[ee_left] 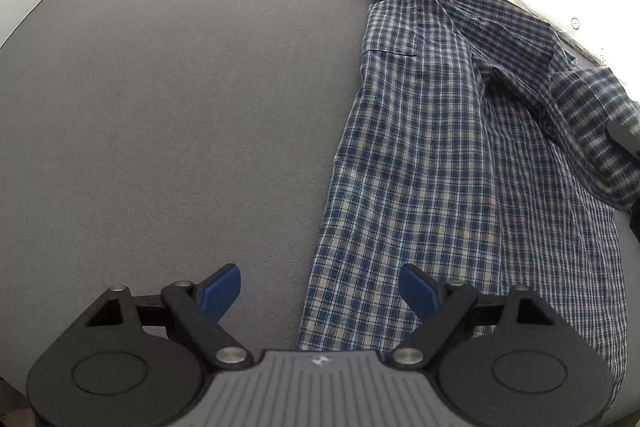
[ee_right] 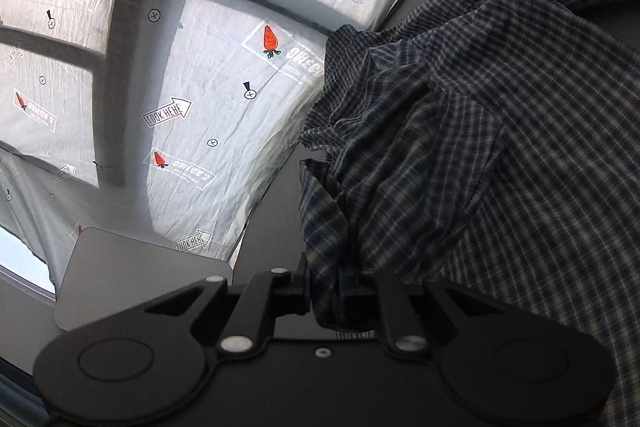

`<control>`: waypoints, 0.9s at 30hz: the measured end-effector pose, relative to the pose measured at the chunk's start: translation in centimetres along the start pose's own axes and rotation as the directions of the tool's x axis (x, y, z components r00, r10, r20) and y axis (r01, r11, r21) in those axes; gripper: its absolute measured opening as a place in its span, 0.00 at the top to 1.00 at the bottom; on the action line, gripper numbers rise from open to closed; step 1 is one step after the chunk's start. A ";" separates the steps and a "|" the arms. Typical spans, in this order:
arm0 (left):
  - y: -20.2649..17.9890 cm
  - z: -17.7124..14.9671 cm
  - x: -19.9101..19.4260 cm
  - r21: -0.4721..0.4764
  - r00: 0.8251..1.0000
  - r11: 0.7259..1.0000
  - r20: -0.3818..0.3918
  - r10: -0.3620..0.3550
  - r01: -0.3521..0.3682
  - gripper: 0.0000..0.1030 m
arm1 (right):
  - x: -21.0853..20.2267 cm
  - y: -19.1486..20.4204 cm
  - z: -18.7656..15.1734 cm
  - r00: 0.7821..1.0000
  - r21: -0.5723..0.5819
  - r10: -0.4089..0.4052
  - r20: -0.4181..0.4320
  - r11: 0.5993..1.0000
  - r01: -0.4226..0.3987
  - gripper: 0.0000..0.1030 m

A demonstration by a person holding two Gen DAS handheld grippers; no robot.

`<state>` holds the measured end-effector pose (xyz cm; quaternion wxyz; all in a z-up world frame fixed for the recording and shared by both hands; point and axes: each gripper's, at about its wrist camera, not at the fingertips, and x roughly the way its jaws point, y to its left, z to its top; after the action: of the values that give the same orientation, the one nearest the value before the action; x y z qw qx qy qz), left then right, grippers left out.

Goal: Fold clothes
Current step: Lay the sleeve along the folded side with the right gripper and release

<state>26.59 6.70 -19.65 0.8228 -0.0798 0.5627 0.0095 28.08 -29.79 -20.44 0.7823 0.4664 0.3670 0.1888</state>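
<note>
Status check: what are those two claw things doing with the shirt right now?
Left gripper open, empty, over the hem. Right gripper shut on a bunched edge of the blue plaid shirt. Shirt partly spread on the grey table. Nothing in the way.

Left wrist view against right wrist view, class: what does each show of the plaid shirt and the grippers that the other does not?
Only the left wrist view shows the left gripper open over the shirt's left edge, gripping nothing, the chest pocket and much bare grey table.

Only the right wrist view shows the right gripper shut on a bunched fold of cloth, and white sheeting printed with carrots.

Both show the plaid shirt lying rumpled on the table.
</note>
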 end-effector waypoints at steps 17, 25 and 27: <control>2.6 -3.6 -1.2 0.007 0.999 1.000 -0.051 -0.002 0.002 0.15 | 0.0 1.5 -6.7 0.990 -0.041 0.027 -0.135 0.999 -0.033 0.87; 3.1 -4.7 -1.3 0.001 0.998 1.000 -0.068 -0.007 0.007 0.15 | -0.3 0.6 -8.9 0.981 -0.026 0.012 -0.195 0.999 -0.018 0.87; 3.0 -4.9 -1.3 0.005 0.997 1.000 -0.071 -0.010 0.010 0.15 | -0.5 0.4 -9.4 0.978 -0.034 0.003 -0.207 0.999 -0.010 0.87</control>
<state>21.27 9.07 -20.52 0.8024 -0.0806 0.5913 0.0009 20.74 -24.34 -22.65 0.7473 0.4316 0.4416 0.2454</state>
